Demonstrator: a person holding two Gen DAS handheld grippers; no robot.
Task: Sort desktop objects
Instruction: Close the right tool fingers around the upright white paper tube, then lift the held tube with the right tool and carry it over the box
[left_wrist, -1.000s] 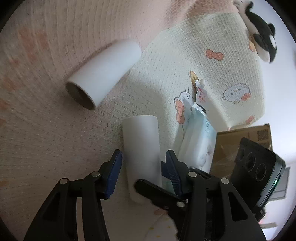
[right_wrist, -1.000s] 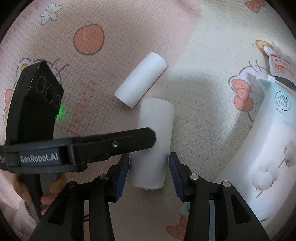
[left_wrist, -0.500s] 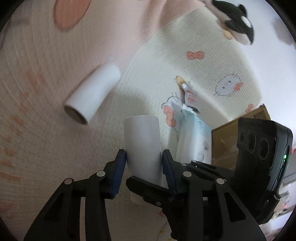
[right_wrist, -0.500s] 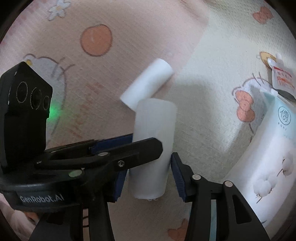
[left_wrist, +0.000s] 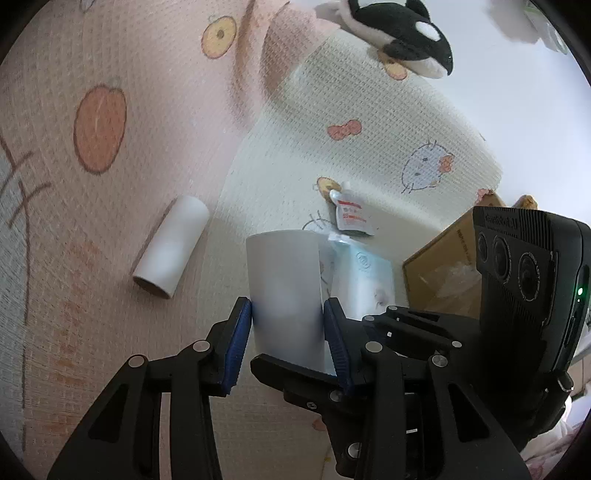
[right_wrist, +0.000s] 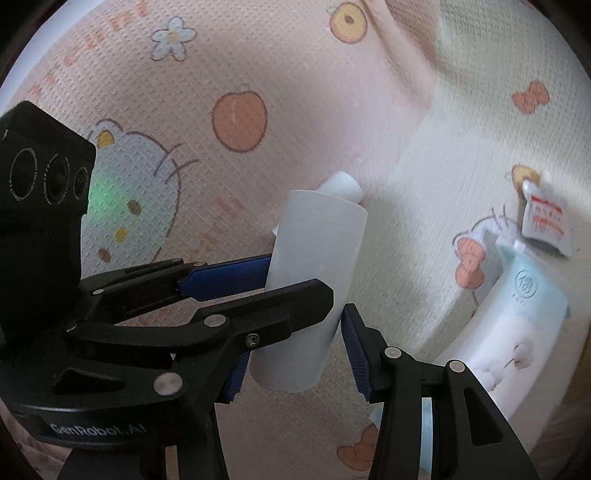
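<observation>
We've got one roll (left_wrist: 284, 291) up off the mat (left_wrist: 110, 332), clamped between the pads of the left hand-held gripper (left_wrist: 288, 332). The right hand-held gripper (right_wrist: 295, 354) straddles its near end, right pad clear, so loose. Second roll (left_wrist: 171, 247), sachet (left_wrist: 351, 218) and wipes (right_wrist: 517, 317) lie unsorted.
</observation>
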